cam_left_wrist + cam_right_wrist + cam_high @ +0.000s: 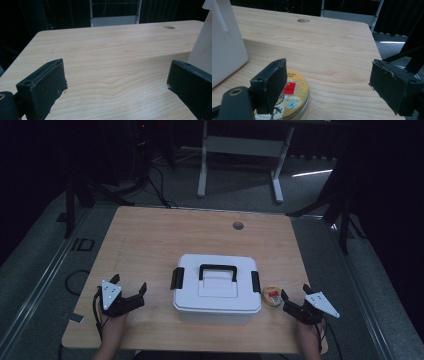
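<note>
Resting low on the near edge of the table [150, 235], your two grippers flank the work, and both are unloaded.

Item: right gripper [292, 302]. Jaws spread wide, nothing between the pads. In the right gripper view [327, 82] its left jaw stands over the near edge of the tin; the right jaw is well off to the side over bare wood. No contact with the tin can be made out.

Item: left gripper [129, 292]. Jaws apart, holding nothing. The left gripper view [115, 82] looks across bare wood, with the box's wall just past the right jaw.

Item: round tin [272, 296], gold rim, red label on the lid [291, 96]. Lies flat, lid up, just beside the box's right end and directly ahead of your right gripper.

Item: white box [217, 287], closed, black handle [218, 270] folded flat on the lid, black latches at the left end [177, 278] and the right end [255, 281]. Sits near the table's middle, between your grippers.

Item: cable hole [238, 225], far side of the table, well clear.

Step in hand, as judged: the start of the approach, with nothing grasped yet and the tin nearest your right hand.

Next move calls for: centre the right jaws over the tin so both pads straddle its rim, lower until they reach its side wall, then close. Mind the box's right latch, which leaves little room on that side.
</note>
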Motion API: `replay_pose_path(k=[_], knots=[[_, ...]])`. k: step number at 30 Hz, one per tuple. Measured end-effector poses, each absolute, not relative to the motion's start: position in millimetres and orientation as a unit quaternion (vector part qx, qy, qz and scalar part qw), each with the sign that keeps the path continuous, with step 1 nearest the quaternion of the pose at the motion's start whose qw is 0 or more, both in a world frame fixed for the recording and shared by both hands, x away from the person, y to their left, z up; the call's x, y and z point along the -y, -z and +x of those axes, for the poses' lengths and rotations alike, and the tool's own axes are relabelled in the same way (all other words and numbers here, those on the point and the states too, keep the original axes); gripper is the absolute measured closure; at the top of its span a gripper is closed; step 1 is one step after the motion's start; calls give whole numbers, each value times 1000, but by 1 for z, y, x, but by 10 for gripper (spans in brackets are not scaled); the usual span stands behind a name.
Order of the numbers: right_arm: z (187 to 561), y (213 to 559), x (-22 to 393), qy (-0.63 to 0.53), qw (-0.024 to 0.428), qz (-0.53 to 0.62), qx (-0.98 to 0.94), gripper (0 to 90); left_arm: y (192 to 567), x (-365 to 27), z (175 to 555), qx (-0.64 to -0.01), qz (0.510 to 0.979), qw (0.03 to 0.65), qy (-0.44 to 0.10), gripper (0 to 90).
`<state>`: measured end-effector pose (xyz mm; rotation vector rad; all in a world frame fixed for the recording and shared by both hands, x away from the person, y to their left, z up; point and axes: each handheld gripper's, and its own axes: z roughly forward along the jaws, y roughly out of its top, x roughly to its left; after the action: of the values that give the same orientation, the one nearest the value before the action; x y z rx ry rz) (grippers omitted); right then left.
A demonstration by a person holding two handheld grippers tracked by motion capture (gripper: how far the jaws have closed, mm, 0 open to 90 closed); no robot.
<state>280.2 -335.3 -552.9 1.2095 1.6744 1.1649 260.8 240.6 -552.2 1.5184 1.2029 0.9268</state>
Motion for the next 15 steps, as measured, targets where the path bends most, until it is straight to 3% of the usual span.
replay_pose_path(k=[15], knots=[[280,553,338,-465,369,478,-648,140,536,-250,267,-488,615,513,-347,13]])
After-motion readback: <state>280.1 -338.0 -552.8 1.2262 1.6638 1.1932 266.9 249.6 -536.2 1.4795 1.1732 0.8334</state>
